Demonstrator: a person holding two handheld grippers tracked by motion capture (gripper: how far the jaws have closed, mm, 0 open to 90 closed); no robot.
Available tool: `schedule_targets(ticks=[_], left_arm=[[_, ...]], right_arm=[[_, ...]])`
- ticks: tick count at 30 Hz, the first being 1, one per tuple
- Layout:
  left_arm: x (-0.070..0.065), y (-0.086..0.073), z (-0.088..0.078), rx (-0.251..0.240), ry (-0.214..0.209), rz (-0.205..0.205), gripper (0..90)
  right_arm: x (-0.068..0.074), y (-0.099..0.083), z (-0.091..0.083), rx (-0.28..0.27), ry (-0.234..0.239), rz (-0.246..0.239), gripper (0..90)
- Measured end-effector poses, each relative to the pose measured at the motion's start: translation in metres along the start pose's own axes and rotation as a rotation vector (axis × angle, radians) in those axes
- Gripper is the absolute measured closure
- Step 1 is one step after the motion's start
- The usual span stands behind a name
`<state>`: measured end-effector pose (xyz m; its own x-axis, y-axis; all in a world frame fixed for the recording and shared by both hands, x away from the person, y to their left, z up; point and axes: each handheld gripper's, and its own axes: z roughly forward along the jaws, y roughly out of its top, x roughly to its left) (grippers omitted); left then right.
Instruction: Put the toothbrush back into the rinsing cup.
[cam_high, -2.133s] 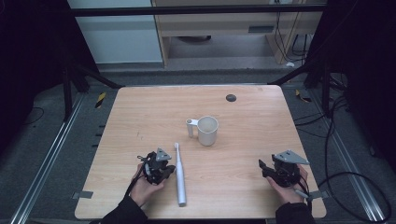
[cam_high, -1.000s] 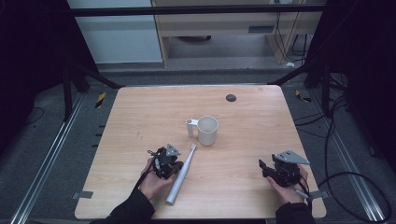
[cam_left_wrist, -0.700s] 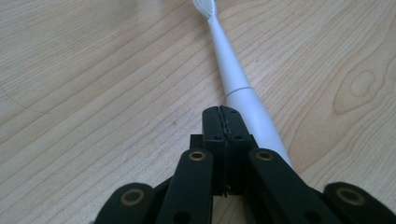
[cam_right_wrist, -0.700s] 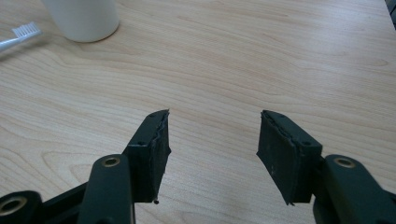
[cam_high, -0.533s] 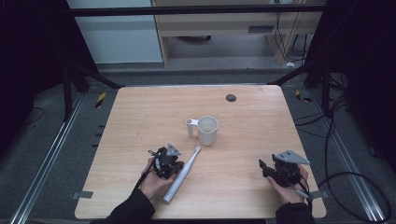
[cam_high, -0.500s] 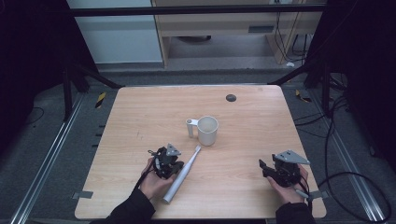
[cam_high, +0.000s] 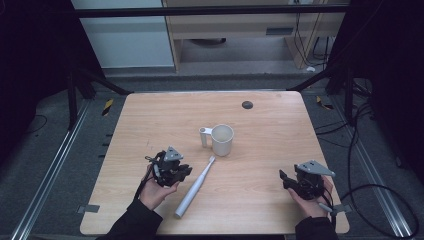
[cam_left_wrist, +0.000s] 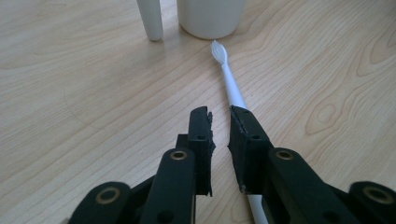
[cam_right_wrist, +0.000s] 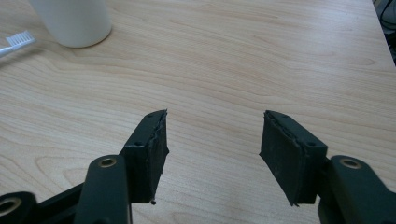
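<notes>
White toothbrush (cam_high: 195, 186) and mug (cam_high: 221, 139): no legible writing.

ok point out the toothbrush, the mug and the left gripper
toothbrush (cam_high: 196, 186), high view, middle of the handle
mug (cam_high: 222, 140), high view, outer wall
left gripper (cam_left_wrist: 219, 116), left gripper view, gap between its fingertips

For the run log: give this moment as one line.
left gripper: just opened, toothbrush released on table | right gripper: open, empty | cup: upright

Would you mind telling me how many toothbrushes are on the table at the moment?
1. The white electric toothbrush lies flat on the wooden table, slanted, its brush head pointing toward the white mug, just right of the left gripper. None seems hidden.
</notes>
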<state>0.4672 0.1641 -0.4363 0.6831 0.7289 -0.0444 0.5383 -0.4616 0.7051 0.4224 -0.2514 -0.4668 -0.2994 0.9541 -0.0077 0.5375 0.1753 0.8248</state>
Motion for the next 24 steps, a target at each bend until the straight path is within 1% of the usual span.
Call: schedule_targets(ticks=[2,4,5,8,9,11,12,13,14,17,19,20,22,24], left_arm=[[-0.002,0.003,-0.002,0.018,-0.007,0.002,72.5],[-0.004,0.005,-0.004,0.011,-0.012,0.001,69.4],[-0.005,0.006,-0.004,0.027,-0.018,0.0,66.6],[-0.009,0.006,-0.004,0.033,-0.015,0.008,60.1],[-0.012,0.007,-0.002,0.049,-0.021,0.014,57.7],[-0.015,0.007,0.0,0.055,-0.032,0.027,55.0],[-0.016,0.007,0.002,0.067,-0.039,0.03,53.6],[-0.016,0.007,0.002,0.067,-0.039,0.03,52.0],[-0.019,0.006,0.004,0.081,-0.046,0.031,50.8],[-0.022,0.005,0.009,0.104,-0.037,0.042,49.4],[-0.024,0.005,0.012,0.13,-0.034,0.052,49.3],[-0.024,0.005,0.012,0.13,-0.034,0.052,49.3],[-0.025,0.006,0.018,0.165,-0.03,0.062,49.4],[-0.026,0.007,0.022,0.182,-0.025,0.062,49.3]], right_arm=[[0.0,0.0,-0.001,0.0,-0.002,0.001,40.6],[-0.001,0.0,-0.001,-0.001,-0.004,0.001,40.3],[-0.001,0.0,-0.001,0.001,-0.004,0.0,40.1],[-0.001,0.0,-0.001,0.007,-0.001,0.004,39.8],[0.0,0.0,-0.001,0.009,-0.002,0.002,39.5],[0.0,0.0,-0.001,0.011,-0.002,0.001,39.2],[0.0,0.0,0.0,0.011,-0.004,-0.001,38.9],[0.0,0.0,0.0,0.011,-0.004,-0.001,38.9],[-0.001,0.0,0.0,0.015,-0.006,-0.004,38.6],[0.0,0.0,0.0,0.019,-0.006,-0.007,38.4],[-0.001,0.0,0.001,0.022,-0.003,-0.004,38.3],[-0.001,0.0,0.001,0.022,-0.003,-0.004,38.3],[0.0,0.0,0.002,0.029,0.002,-0.001,38.3],[0.0,0.0,0.002,0.03,0.004,-0.009,38.4]])
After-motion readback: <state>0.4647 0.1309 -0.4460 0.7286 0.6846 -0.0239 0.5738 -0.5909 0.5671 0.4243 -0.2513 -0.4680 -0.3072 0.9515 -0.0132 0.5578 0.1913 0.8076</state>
